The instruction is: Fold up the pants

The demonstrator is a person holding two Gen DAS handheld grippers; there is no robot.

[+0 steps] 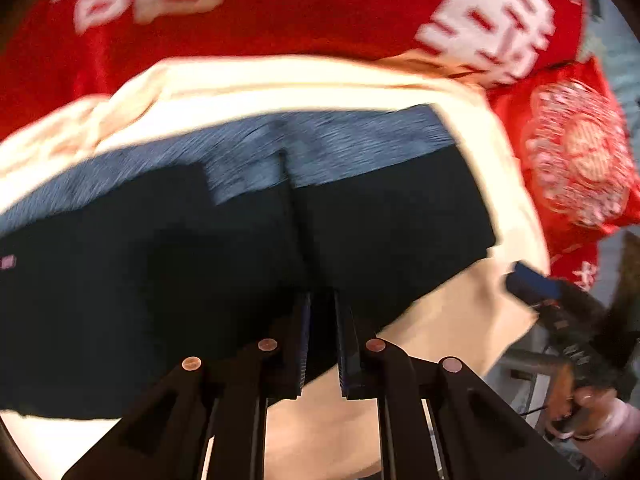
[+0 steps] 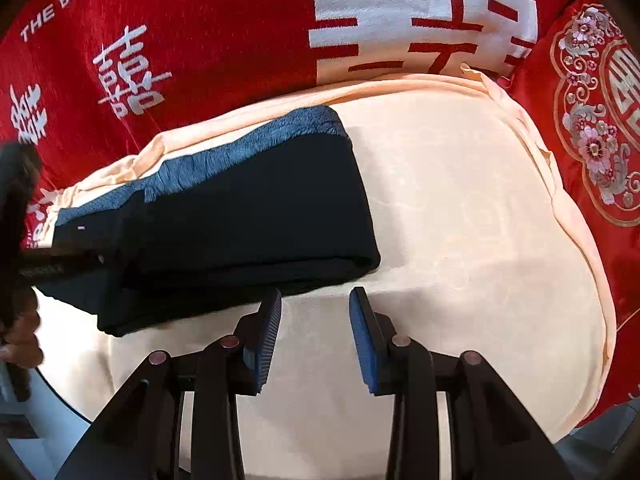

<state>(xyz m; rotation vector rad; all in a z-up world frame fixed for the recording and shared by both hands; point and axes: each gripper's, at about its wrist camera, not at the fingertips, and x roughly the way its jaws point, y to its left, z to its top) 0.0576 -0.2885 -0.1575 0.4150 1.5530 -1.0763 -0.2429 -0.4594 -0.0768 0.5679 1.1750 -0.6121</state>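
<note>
My left gripper is clamped shut on the near edge of the folded black pants, dark cloth pinched between its pads. The pants lie on a cream blanket spread over a red bedcover — grey-blue lining exposed along the far edge. My right gripper hangs partly open over bare blanket, just beside the pants' fold — holding nothing.

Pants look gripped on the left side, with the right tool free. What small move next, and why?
Probably bring the right tool down onto the near edge of the pants and close. The left tool is shut on the dark fabric, while the right one hangs open over the cream blanket, just beside the folded stack. A second grip would let both ends lift together.
</note>
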